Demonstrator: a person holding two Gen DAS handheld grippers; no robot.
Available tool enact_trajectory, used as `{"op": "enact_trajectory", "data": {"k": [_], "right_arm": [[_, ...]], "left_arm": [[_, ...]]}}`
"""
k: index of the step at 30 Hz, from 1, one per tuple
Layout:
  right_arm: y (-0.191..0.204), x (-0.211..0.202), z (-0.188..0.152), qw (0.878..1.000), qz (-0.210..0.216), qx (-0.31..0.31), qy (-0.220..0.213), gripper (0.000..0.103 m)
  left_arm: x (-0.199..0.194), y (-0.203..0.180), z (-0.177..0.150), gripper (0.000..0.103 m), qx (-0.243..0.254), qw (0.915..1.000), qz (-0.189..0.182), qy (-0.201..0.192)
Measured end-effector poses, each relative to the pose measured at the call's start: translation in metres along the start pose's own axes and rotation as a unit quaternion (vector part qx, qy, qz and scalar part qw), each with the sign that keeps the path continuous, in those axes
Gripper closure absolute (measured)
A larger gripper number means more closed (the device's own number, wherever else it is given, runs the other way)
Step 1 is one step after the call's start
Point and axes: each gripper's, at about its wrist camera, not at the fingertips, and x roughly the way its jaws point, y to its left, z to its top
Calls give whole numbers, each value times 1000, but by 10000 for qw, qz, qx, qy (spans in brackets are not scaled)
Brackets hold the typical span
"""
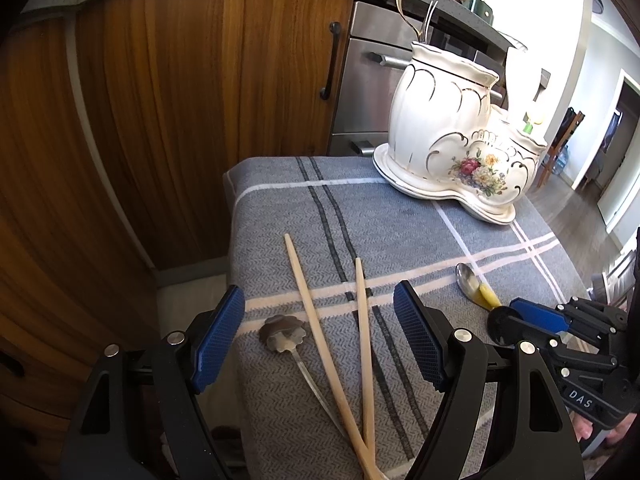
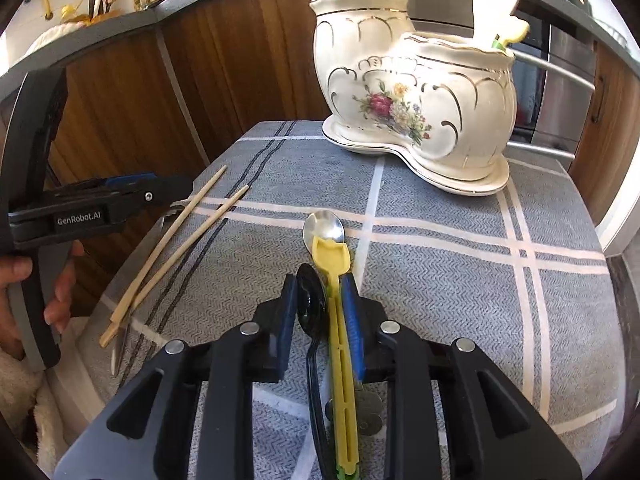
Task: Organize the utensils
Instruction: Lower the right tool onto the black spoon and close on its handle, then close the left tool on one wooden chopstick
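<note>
Trouble sat closest in your right gripper (image 2: 320, 284). Its jaws stood narrow around two handles at once, the black spoon (image 2: 310, 304) on edge against one pad and the yellow utensil (image 2: 332, 258) against the other, and I could not tell whether the pads truly pressed on them. With a bundle like that, either piece could have slid out on the lift. The metal spoon (image 2: 323, 226) lay on the cloth (image 1: 400, 240) under the yellow tip and could have been dragged along.

Your left gripper (image 1: 316, 300) hung wide open and held nothing, above the chopsticks (image 1: 317, 320) and the flower-headed utensil (image 1: 282, 332). The chopsticks crossed at their near ends by the table edge, so a clumsy pinch could have flicked one off.

Farther off, the ceramic holder (image 1: 452, 128) stood near the far edge, already holding cutlery. A long handle pushed in carelessly could have caught on those or nudged the holder.
</note>
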Motion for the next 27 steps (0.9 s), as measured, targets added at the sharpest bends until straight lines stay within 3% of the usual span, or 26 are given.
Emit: {"op": "enact_trajectory", "data": {"k": [7, 11, 13, 15, 20, 24, 27], "right_arm": [[5, -6, 1, 9998, -83, -137, -147, 80], [7, -1, 1, 9998, -15, -223, -4, 81], [10, 0, 1, 9995, -47, -297, -14, 85], [14, 2, 0, 9991, -55, -426, 52, 97], [20, 0, -2, 9980, -85, -626, -12, 99], [8, -16, 3, 9989, 207, -288, -296, 99], [-1, -25, 7, 9984, 366, -52, -434, 99]], "left_arm": [[-1, 0, 0, 26, -30, 10000, -36, -2], [0, 0, -1, 26, -24, 10000, -35, 17], [0, 0, -1, 26, -19, 10000, -34, 20], [0, 0, -1, 26, -14, 10000, -37, 27], [2, -2, -3, 26, 45, 10000, -46, 54], [3, -1, 1, 37, 133, 9999, -11, 92], [10, 3, 8, 59, 19, 9995, -115, 292]]}}
